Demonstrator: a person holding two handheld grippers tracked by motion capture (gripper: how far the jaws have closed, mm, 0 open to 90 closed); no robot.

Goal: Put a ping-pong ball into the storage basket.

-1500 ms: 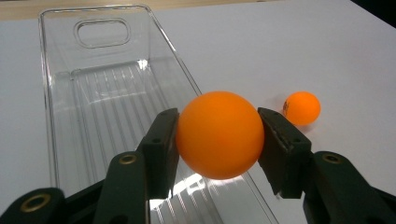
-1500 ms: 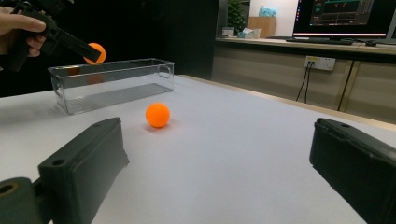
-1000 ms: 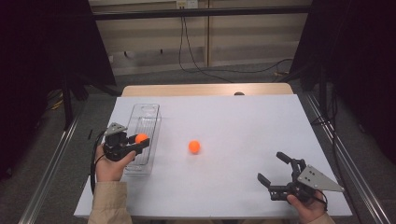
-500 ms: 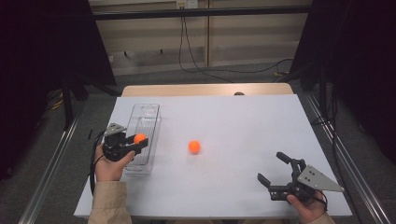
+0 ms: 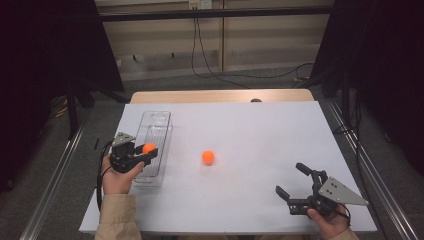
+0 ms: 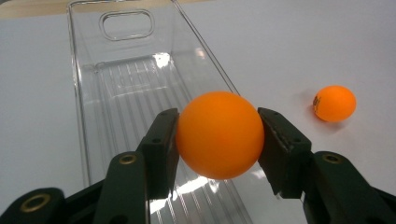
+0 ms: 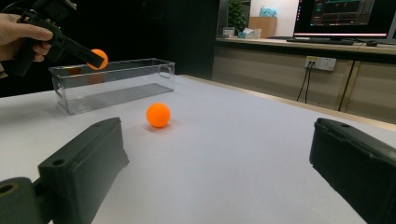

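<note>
1. A white table (image 5: 260, 130) fills the middle of the high view, with dark curtains at both upper corners and a pale wall between them.
2. At the left, the left gripper (image 5: 145, 152) clamps an orange ball (image 5: 148, 148) above the clear plastic bin (image 5: 159, 120).
3. A second orange ball (image 5: 208, 157) lies near the centre, apart from the bin.
4. At the lower right, the right gripper (image 5: 292, 182) has its jaws spread wide with nothing between them.
</note>
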